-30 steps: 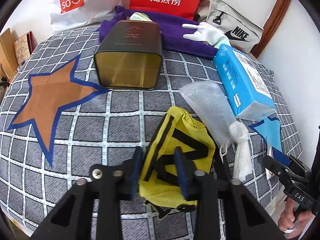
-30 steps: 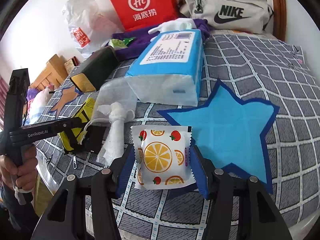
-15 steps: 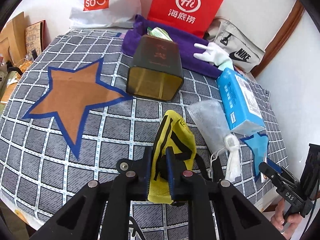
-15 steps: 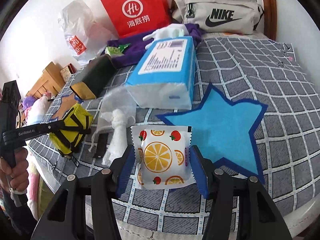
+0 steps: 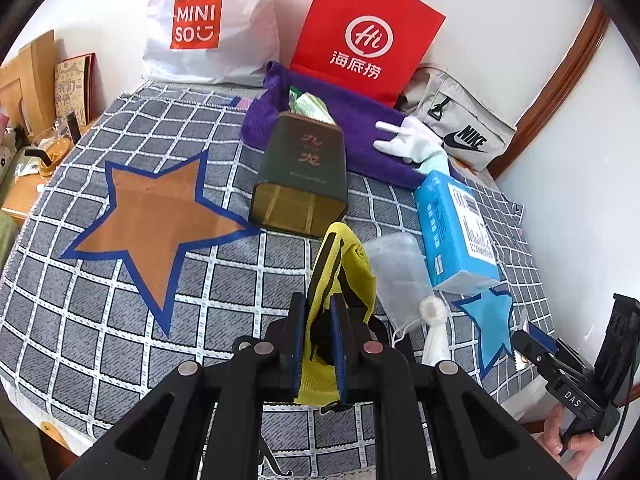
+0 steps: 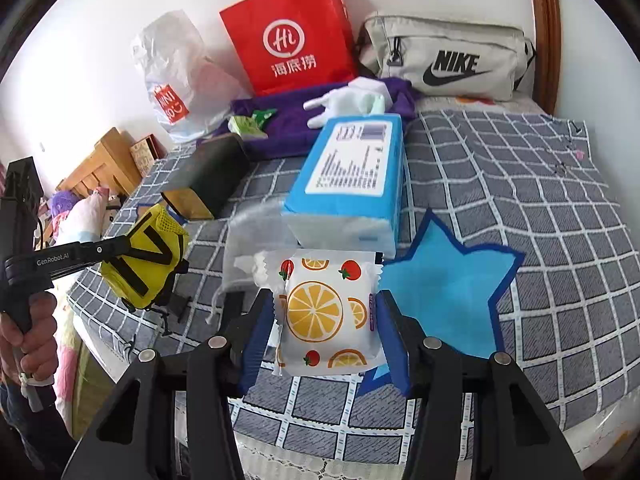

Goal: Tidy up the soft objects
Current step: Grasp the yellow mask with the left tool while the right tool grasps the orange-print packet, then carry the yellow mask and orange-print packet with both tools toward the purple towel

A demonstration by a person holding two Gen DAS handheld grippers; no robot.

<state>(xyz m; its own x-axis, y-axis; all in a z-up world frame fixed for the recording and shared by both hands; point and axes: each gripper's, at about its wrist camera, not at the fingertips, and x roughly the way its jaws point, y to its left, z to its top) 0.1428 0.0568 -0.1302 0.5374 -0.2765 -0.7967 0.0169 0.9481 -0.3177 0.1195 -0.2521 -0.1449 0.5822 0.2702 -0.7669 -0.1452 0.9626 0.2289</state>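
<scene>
My left gripper [image 5: 318,300] is shut on a yellow mesh pouch with black stripes [image 5: 348,256], which hangs squeezed between the blue pads above the checked bedspread [image 5: 100,320]. In the right wrist view the same pouch [image 6: 144,256] hangs clear of the bed at the left. My right gripper [image 6: 324,296] holds a white soft packet printed with oranges and strawberries [image 6: 324,312]. Its jaws are closing and the pads press the packet's sides. The packet is lifted just left of a blue star patch [image 6: 440,292].
A brown star patch [image 5: 156,216] lies at the left of the bed. A dark tin [image 5: 304,176], a white mesh bag [image 5: 396,268] and a blue tissue pack [image 5: 452,228] lie mid-bed. Purple towel [image 5: 360,120], white glove [image 5: 408,140], red bag [image 5: 364,36] and grey Nike bag [image 5: 464,128] line the back.
My left gripper closed on the yellow pouch and lifted it off the bedspread. My right gripper rose with the fruit-print packet still between its pads.
</scene>
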